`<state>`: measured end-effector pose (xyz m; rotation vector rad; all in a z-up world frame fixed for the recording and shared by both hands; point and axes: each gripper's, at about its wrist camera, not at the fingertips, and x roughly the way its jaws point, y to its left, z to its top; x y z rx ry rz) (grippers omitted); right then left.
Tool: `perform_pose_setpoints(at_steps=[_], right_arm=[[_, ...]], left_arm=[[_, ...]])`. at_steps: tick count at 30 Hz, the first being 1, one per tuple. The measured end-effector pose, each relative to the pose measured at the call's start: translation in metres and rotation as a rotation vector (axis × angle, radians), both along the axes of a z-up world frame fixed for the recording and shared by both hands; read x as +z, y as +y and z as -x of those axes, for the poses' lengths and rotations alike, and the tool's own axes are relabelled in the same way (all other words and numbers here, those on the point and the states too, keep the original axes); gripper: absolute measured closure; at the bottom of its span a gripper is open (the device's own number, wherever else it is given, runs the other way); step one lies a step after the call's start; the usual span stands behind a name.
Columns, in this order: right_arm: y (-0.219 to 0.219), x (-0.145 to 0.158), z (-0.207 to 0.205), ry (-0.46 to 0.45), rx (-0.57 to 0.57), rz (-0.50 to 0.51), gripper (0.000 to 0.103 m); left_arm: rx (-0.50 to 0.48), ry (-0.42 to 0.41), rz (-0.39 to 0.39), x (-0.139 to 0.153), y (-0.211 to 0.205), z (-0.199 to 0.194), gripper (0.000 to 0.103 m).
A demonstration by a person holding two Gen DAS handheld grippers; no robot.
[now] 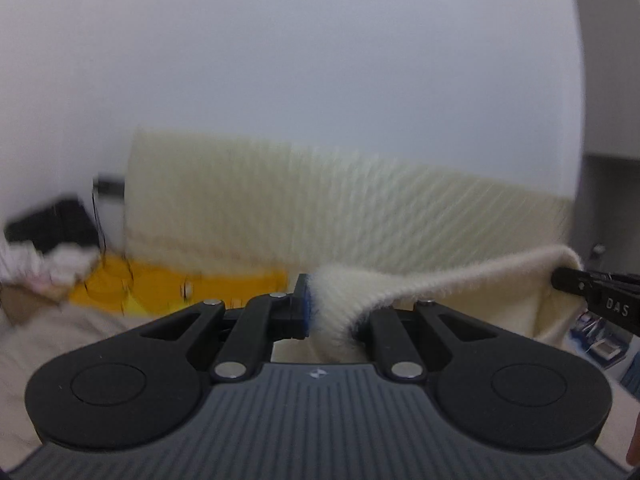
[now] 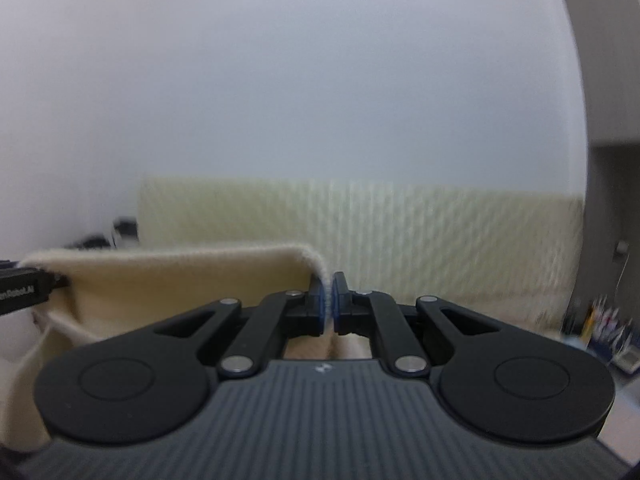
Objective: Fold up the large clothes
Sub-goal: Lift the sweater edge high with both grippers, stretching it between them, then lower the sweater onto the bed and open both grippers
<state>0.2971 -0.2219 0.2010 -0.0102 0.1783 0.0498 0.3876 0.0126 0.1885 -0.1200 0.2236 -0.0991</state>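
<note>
- Well, I see the cream garment (image 1: 460, 280) stretched between both tools, in front of the pale headboard (image 1: 320, 208).
- My left gripper (image 1: 320, 312) pinches its one edge.
- My right gripper (image 2: 329, 306) clamps the other edge.

Motion blur smears the cream ribbed headboard (image 1: 320, 200), the yellow sheet (image 1: 180, 284) and the clutter (image 1: 44, 256) at left beyond naming, cream knit fabric (image 1: 340, 312) hides the left gripper's (image 1: 324, 312) right fingertip, and small items (image 2: 600, 320) at far right stay unreadable.

A home bedroom: ribbed cream headboard (image 1: 320, 200) against a white wall (image 1: 280, 60), rumpled bedding (image 1: 60, 340).
</note>
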Motion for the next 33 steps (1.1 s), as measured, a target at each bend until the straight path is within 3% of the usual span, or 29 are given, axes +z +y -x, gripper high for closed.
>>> perform_pose_setpoints(at_steps=[6,10,13,19,22,26,27,29,30,32,33], right_arm=[[-0.007,-0.121,-0.153,0.125,0.005,0.011,0.096],[0.007,-0.186,-0.203,0.209,0.009,-0.002,0.096],[0.006,-0.235,-0.238,0.296,0.009,-0.029,0.096],[0.001,-0.31,-0.273,0.463,0.006,-0.056,0.096],[-0.008,-0.336,-0.278,0.503,0.022,-0.097,0.096],[-0.008,-0.335,-0.281,0.521,0.038,-0.134,0.094],[-0.007,-0.332,-0.28,0.524,0.043,-0.135,0.094],[-0.004,-0.325,-0.274,0.529,0.036,-0.134,0.085],[-0.003,-0.322,-0.273,0.533,0.032,-0.152,0.08],[0.0,-0.313,-0.265,0.54,0.041,-0.187,0.054],[0.001,-0.308,-0.259,0.536,0.043,-0.188,0.051]], left_arm=[[0.025,0.174,0.052,-0.146,0.003,-0.153,0.093],[0.04,0.321,0.105,-0.237,0.014,-0.236,0.093],[0.028,0.422,0.144,-0.285,0.023,-0.283,0.093],[-0.018,0.553,0.005,-0.358,0.009,-0.334,0.093],[-0.021,0.581,0.008,-0.38,0.008,-0.343,0.093],[-0.04,0.583,0.001,-0.375,0.009,-0.339,0.089],[-0.048,0.591,-0.008,-0.371,0.01,-0.337,0.084],[-0.054,0.61,-0.015,-0.355,0.011,-0.327,0.061],[-0.054,0.613,-0.01,-0.345,0.014,-0.321,0.044],[-0.073,0.597,-0.006,-0.324,0.019,-0.305,0.038],[-0.086,0.593,-0.007,-0.317,0.021,-0.299,0.036]])
